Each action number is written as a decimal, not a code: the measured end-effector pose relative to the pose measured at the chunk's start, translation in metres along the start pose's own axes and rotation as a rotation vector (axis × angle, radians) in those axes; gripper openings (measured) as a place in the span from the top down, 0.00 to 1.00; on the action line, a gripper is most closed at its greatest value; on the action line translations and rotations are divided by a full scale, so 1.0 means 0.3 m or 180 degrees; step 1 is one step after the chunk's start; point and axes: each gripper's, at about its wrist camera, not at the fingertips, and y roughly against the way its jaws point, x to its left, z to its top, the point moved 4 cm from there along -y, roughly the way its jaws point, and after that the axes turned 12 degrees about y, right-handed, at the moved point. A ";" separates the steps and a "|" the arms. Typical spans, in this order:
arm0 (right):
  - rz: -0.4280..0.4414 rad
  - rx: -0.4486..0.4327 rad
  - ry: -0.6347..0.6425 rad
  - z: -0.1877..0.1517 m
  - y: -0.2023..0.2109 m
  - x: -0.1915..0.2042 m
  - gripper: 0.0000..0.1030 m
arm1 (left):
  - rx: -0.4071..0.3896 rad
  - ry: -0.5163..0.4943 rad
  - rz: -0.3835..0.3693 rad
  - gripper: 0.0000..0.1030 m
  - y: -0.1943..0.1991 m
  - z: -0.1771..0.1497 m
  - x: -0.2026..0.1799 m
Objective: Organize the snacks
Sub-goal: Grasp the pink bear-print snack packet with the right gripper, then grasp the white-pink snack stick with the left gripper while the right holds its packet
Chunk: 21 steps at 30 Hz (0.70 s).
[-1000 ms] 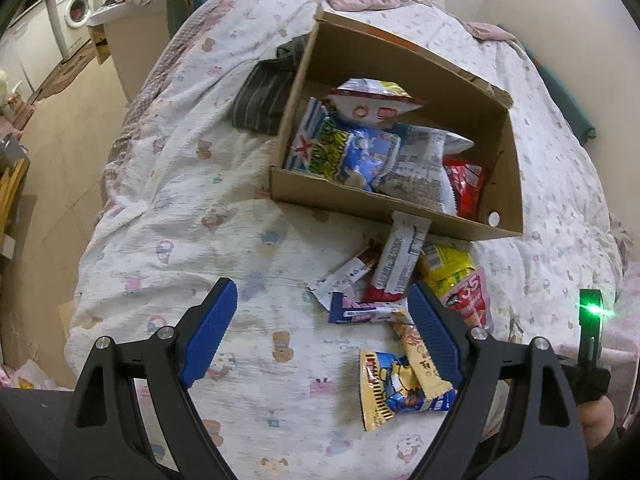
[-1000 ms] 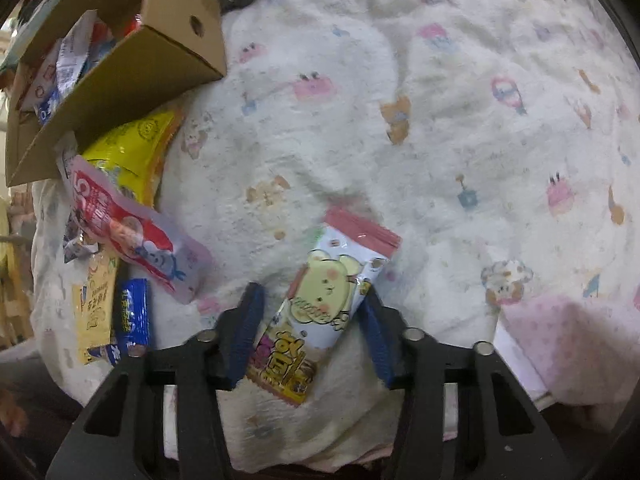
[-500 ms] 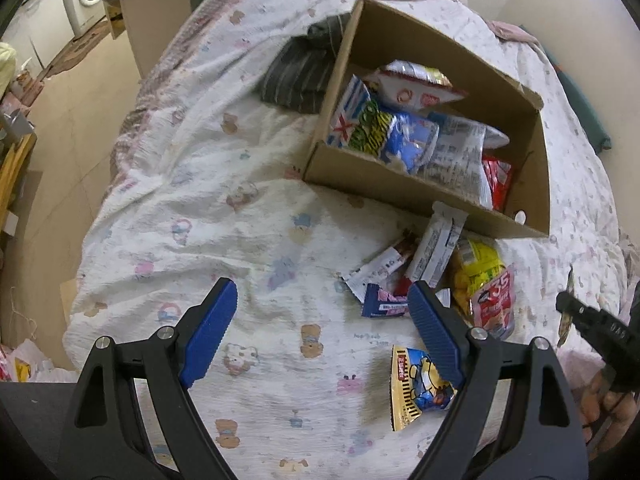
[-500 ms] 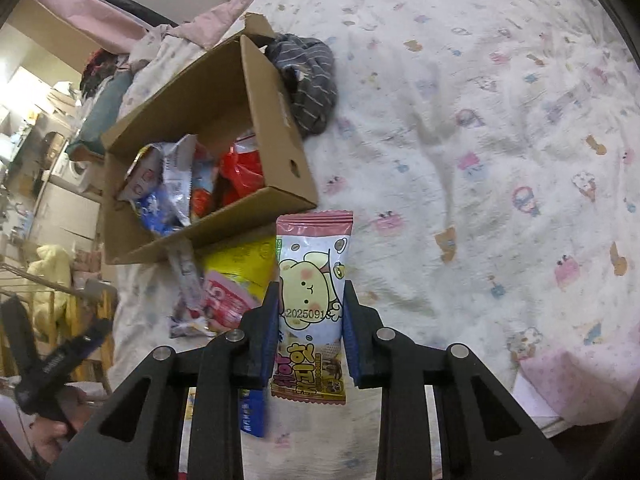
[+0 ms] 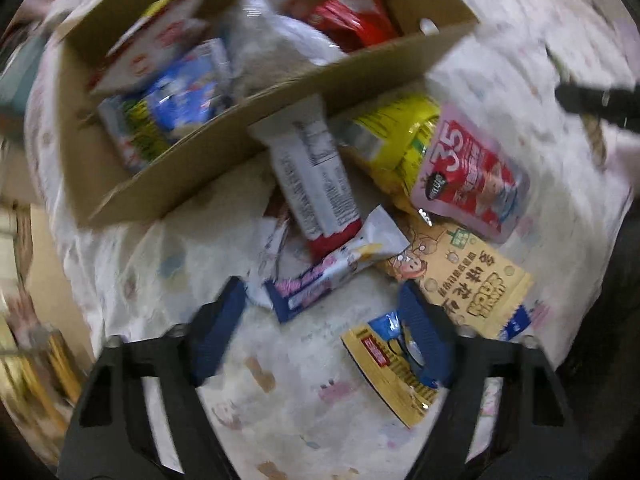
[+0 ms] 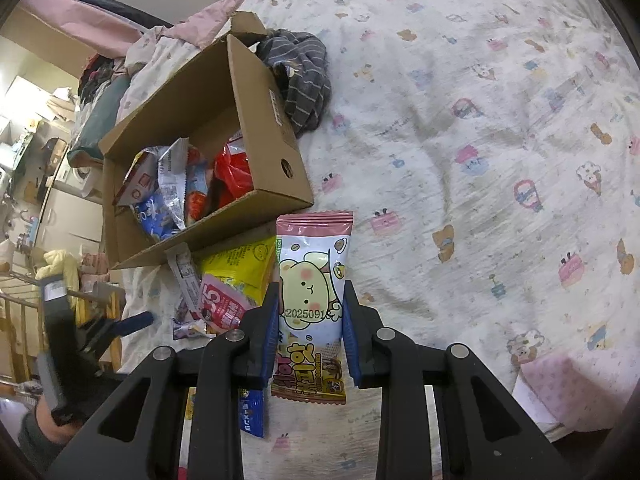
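Black skeletal frames with triangular cut-outs on left gripper [image 5: 320, 316] and right gripper [image 6: 309, 330], lower frame. Ribbed blue fingers [image 6: 270, 330]. Round silver screws at pivots. Dark sleeve, lower left of right wrist view.

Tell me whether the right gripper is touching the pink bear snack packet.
Touching. In the right wrist view both blue pads of the right gripper press against the sides of the pink bear snack packet, holding it upright above the bedspread.

Both wrist views look down along their tongs at the bed [image 6: 480, 120], the left nearer, sharing the cardboard box [image 5: 280, 92] [image 6: 256, 92] and loose snacks.
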 end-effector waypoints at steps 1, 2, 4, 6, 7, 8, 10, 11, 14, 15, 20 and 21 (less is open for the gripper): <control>-0.0003 0.0001 0.0018 0.002 -0.001 0.003 0.72 | 0.0046 -0.0099 0.0032 0.38 -0.013 0.013 -0.008; -0.0005 0.0000 0.0024 0.003 -0.001 0.004 0.72 | 0.0063 -0.0149 0.0043 0.41 -0.019 0.021 -0.012; -0.0001 0.0011 0.0022 0.002 -0.004 0.004 0.72 | 0.0080 -0.0266 0.0119 0.42 -0.034 0.048 -0.020; 0.0030 0.0023 0.0013 0.001 -0.003 0.004 0.72 | 0.0165 -0.0303 0.0170 0.43 -0.054 0.066 -0.026; 0.0038 0.0025 0.0016 0.002 -0.003 0.006 0.72 | 0.0204 -0.0335 0.0150 0.44 -0.061 0.069 -0.034; 0.0042 0.0021 0.0019 0.003 -0.003 0.007 0.72 | 0.0230 -0.0379 0.0135 0.45 -0.068 0.070 -0.044; 0.0055 0.0021 0.0023 0.006 -0.003 0.008 0.72 | 0.0271 -0.0469 0.0144 0.50 -0.078 0.064 -0.062; 0.0060 0.0020 0.0025 0.007 -0.003 0.009 0.72 | 0.0299 -0.0494 0.0145 0.55 -0.086 0.059 -0.074; 0.0077 0.0028 0.0042 0.008 -0.005 0.015 0.72 | 0.0436 -0.0456 0.0090 0.81 -0.113 0.042 -0.081; 0.0089 0.0032 0.0046 0.009 -0.007 0.018 0.72 | 0.0451 -0.0454 0.0101 0.82 -0.120 0.033 -0.085; 0.0115 0.0034 0.0060 0.010 -0.008 0.026 0.72 | 0.0380 -0.0240 0.0021 0.84 -0.103 0.026 -0.051; 0.0121 0.0034 0.0063 0.010 -0.008 0.028 0.72 | 0.0363 -0.0150 -0.0036 0.85 -0.091 0.026 -0.039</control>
